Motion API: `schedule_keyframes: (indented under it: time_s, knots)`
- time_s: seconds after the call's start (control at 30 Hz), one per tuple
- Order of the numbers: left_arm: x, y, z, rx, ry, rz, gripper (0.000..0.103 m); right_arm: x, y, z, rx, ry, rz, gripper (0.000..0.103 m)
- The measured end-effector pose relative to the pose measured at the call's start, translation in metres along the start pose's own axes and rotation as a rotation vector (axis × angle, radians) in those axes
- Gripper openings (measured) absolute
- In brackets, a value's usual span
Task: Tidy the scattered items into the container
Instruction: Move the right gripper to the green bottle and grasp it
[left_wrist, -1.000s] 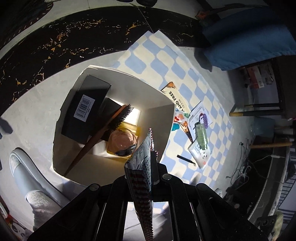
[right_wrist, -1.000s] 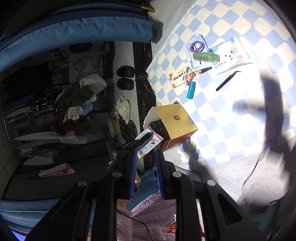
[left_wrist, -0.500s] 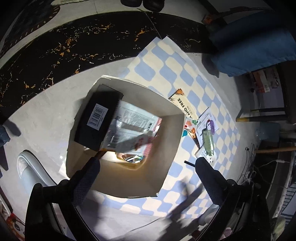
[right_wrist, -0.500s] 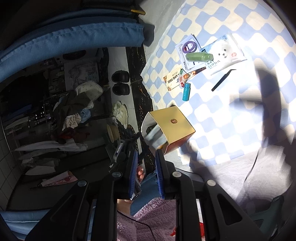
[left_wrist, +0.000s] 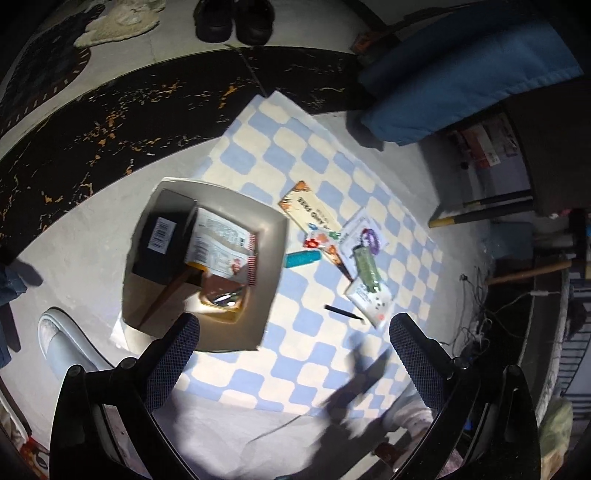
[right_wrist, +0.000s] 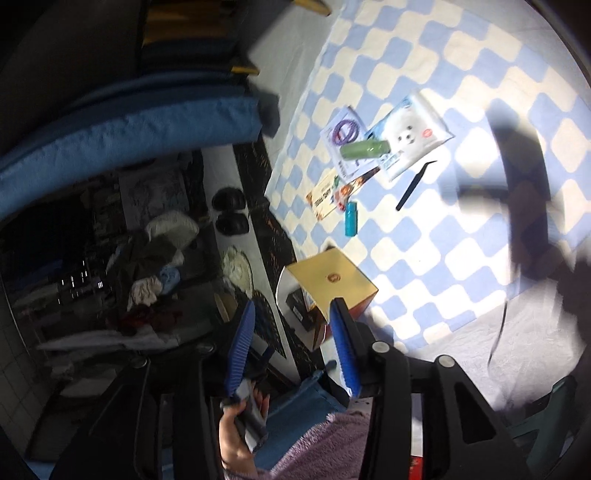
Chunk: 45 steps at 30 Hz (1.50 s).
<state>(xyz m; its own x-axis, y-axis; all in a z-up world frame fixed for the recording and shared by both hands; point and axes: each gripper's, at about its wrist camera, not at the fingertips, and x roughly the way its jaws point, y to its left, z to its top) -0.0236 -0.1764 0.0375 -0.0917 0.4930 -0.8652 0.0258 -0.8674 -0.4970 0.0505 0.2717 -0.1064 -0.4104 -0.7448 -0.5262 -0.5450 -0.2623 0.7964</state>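
An open cardboard box (left_wrist: 271, 273) stands on the checkered mat; it also shows in the right wrist view (right_wrist: 332, 280). Inside lie a black box (left_wrist: 162, 236), a snack packet (left_wrist: 221, 247), a wooden brush handle (left_wrist: 166, 295) and an orange jar (left_wrist: 221, 295). On the mat lie a teal tube (left_wrist: 301, 259), a card (left_wrist: 310, 214), a green bottle (left_wrist: 365, 264), a purple ring pack (left_wrist: 369, 236), a wipes pack (left_wrist: 369, 299) and black tweezers (left_wrist: 343, 312). My left gripper (left_wrist: 293, 336) is open and empty above the box's near edge. My right gripper (right_wrist: 291, 317) is open and empty, high above.
A blue padded seat edge (left_wrist: 461, 74) lies at the far right. Black shoes (left_wrist: 232, 18) stand on the dark marble strip (left_wrist: 110, 110). A grey slipper (left_wrist: 62, 343) is left of the box. Cables (left_wrist: 476, 325) run at the right.
My left gripper opened and let the snack packet drop into the box, then pulled back and up. My right gripper opened wider and swung, so the mat items now sit higher in view.
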Motion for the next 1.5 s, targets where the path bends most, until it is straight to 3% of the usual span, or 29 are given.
schedule_keyframes:
  time_s: [0.03,0.27,0.43,0.53,0.6,0.67,0.77,0.87,1.07,1.23,1.4,1.5]
  knots:
    - [-0.005,-0.006,-0.002,0.010,0.001,-0.037,0.103,-0.003,-0.005,0.003,0.031,-0.018,0.007,0.058]
    - [-0.043,-0.040,-0.029,0.101,0.003,-0.318,0.103,-0.009,-0.043,0.025,0.207,-0.087,0.010,0.065]
    - [-0.053,-0.042,-0.046,0.120,0.023,-0.412,0.103,-0.003,-0.059,0.036,0.265,-0.107,-0.082,0.065]
    - [-0.053,-0.047,-0.049,0.175,0.017,-0.374,0.103,0.008,-0.059,0.044,0.273,-0.073,-0.169,0.066]
    - [-0.054,-0.054,-0.047,0.224,-0.012,-0.304,0.103,0.023,-0.045,0.057,0.159,-0.024,-0.282,0.066]
    - [-0.052,-0.059,-0.044,0.241,-0.022,-0.275,0.103,0.043,-0.020,0.068,-0.061,0.012,-0.464,0.066]
    - [-0.044,-0.058,-0.035,0.191,-0.002,-0.342,0.103,0.084,0.007,0.074,-0.398,0.048,-0.757,0.066]
    - [-0.038,-0.062,-0.033,0.181,-0.003,-0.347,0.103,0.128,0.011,0.080,-0.603,0.111,-0.944,0.066]
    - [-0.020,-0.079,-0.024,0.219,0.039,-0.326,0.103,0.211,0.001,0.098,-0.774,0.215,-1.084,0.065]
    - [-0.015,-0.074,-0.005,0.165,0.058,-0.288,0.103,0.268,0.002,0.117,-0.872,0.185,-1.211,0.065]
    - [-0.018,-0.071,0.008,0.111,0.084,-0.388,0.103,0.302,0.003,0.133,-0.991,0.151,-1.280,0.065]
    - [-0.026,-0.064,0.014,0.122,0.075,-0.378,0.103,0.314,-0.006,0.147,-0.954,0.196,-1.286,0.065]
